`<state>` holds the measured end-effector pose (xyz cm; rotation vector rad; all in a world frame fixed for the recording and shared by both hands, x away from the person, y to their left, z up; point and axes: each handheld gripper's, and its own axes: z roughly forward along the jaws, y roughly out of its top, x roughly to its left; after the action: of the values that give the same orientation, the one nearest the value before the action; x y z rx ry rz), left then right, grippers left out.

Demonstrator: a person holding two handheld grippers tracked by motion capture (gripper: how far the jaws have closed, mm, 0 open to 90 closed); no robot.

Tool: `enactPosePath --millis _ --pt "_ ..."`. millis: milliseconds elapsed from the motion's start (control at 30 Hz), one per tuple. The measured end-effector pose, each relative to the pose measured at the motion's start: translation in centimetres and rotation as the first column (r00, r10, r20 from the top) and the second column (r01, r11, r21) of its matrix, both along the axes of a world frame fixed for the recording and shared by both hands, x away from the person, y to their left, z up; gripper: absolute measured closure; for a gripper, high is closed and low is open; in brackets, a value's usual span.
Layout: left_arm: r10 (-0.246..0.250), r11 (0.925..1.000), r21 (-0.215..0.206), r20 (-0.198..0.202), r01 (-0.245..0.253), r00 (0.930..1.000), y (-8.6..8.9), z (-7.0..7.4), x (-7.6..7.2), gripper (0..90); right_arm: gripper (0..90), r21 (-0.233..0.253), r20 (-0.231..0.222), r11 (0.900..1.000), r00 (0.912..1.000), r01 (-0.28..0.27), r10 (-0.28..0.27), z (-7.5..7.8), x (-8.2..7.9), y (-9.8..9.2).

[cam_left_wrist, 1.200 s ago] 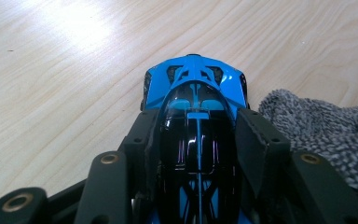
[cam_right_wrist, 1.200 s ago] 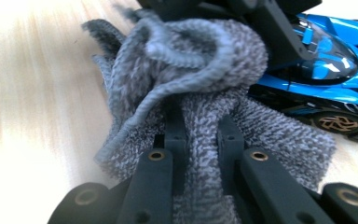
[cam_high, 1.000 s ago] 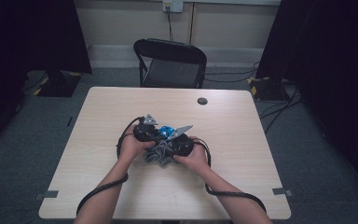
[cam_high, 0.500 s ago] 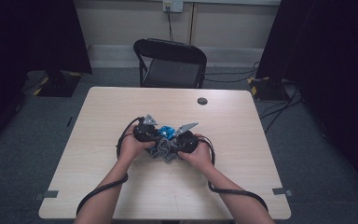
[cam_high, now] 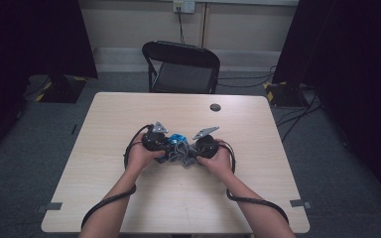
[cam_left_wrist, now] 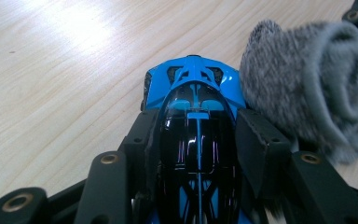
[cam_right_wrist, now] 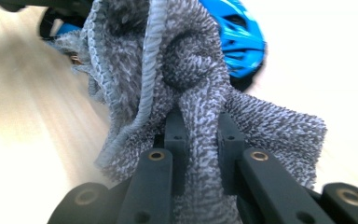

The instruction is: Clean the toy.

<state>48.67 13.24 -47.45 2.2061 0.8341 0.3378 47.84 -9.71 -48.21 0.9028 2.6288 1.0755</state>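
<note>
Mid-bench, I hold a blue toy car between my left gripper's fingers, which clamp its black canopy from both sides, nose pointing away. My right gripper's fingers are drawn narrow, pinching a fold of grey terry cloth bunched against the car's side. In the high view, car and cloth sit between the two grippers.

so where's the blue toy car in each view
High view: blue toy car at table centre, between the two grippers.
Left gripper view: centre, clamped between the black jaws, nose pointing away.
Right gripper view: top right, behind the grey cloth.
Shared landmark: the grey cloth, touching the car.
</note>
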Motion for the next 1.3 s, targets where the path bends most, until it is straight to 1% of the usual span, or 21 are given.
enactPosePath --millis 167,367,567,767,833,1100,1200,1300 --pt "0.001 1.0 0.002 0.0 -0.001 1.0 0.0 0.0 0.0 51.5 79.7 0.001 0.004 1.0 0.9997 0.024 -0.024 0.0 0.5 -0.6" --pt "0.002 1.0 0.002 -0.001 -0.002 1.0 0.0 0.0 0.0 51.5 79.6 -0.005 0.01 0.999 0.9994 0.032 -0.032 0.0 0.8 -0.9" --pt "0.002 1.0 0.002 -0.002 -0.002 1.0 0.0 0.0 0.0 51.4 79.6 -0.008 0.013 0.998 0.9982 0.059 -0.059 0.0 1.3 -1.7" --pt "0.005 1.0 0.001 -0.001 -0.005 1.0 -0.1 0.0 0.0 51.4 79.5 -0.028 0.021 0.996 0.9966 0.08 -0.08 0.1 1.8 -2.1" --pt "0.006 1.0 0.001 -0.001 -0.006 1.0 -0.1 0.0 0.0 51.4 79.5 -0.027 0.02 0.996 0.996 0.088 -0.088 0.1 2.0 -2.3" --pt "0.01 1.0 -0.001 -0.001 -0.01 0.9999 -0.1 0.0 0.0 51.4 79.6 -0.023 0.016 0.99 0.9907 0.136 -0.135 0.2 2.8 -3.4" --pt "0.01 0.9999 0.001 -0.004 -0.01 0.9999 -0.1 0.0 0.0 51.3 79.5 -0.017 0.013 0.986 0.9866 0.163 -0.163 0.3 3.0 -3.9" --pt "0.008 1.0 -0.001 -0.004 -0.008 1.0 -0.1 0.0 0.0 51.3 79.5 -0.011 0.013 0.986 0.9861 0.166 -0.165 0.4 3.1 -4.3"
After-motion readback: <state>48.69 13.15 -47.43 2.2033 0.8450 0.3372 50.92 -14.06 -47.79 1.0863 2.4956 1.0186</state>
